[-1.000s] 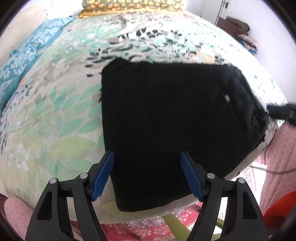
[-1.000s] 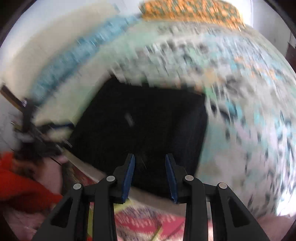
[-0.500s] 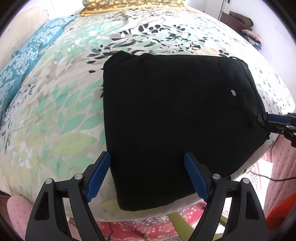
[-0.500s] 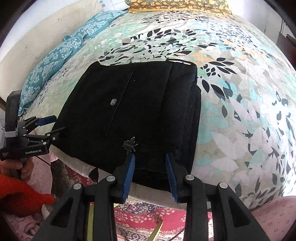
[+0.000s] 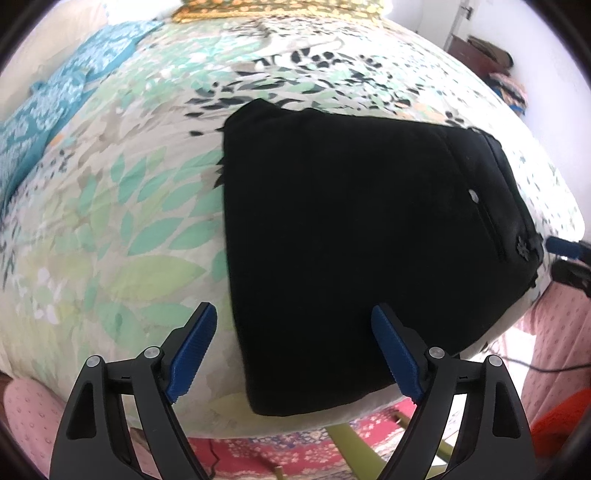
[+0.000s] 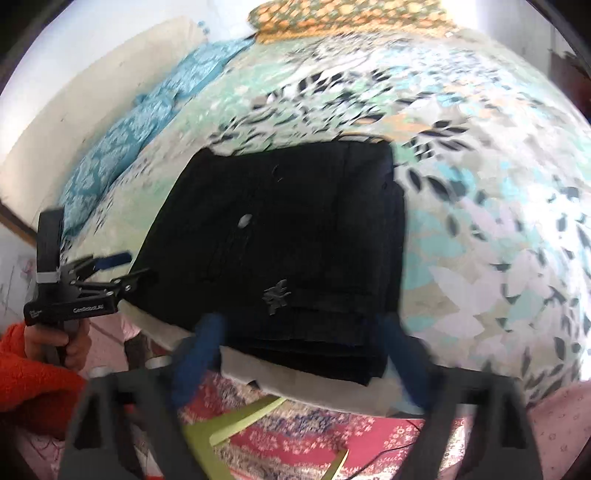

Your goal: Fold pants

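Observation:
Black pants (image 5: 351, 240) lie folded into a flat square stack near the front edge of the bed; they also show in the right wrist view (image 6: 295, 251). My left gripper (image 5: 293, 354) is open and empty, hovering over the stack's near left corner. My right gripper (image 6: 301, 354) is open and empty, blurred, just in front of the stack's near edge. The left gripper also shows in the right wrist view (image 6: 122, 269), at the stack's left side. A blue fingertip of the right gripper (image 5: 561, 247) shows at the stack's right corner.
The bed has a leaf-patterned cover (image 5: 129, 221). Blue patterned pillows (image 5: 44, 118) lie at the left and an orange pillow (image 5: 280, 7) at the head. A red patterned rug (image 6: 332, 443) and a green frame (image 6: 243, 417) lie below the bed edge.
My right gripper has opened wide and pulled back a little from the stack. My left gripper stayed open and shifted slightly. The pants have not moved.

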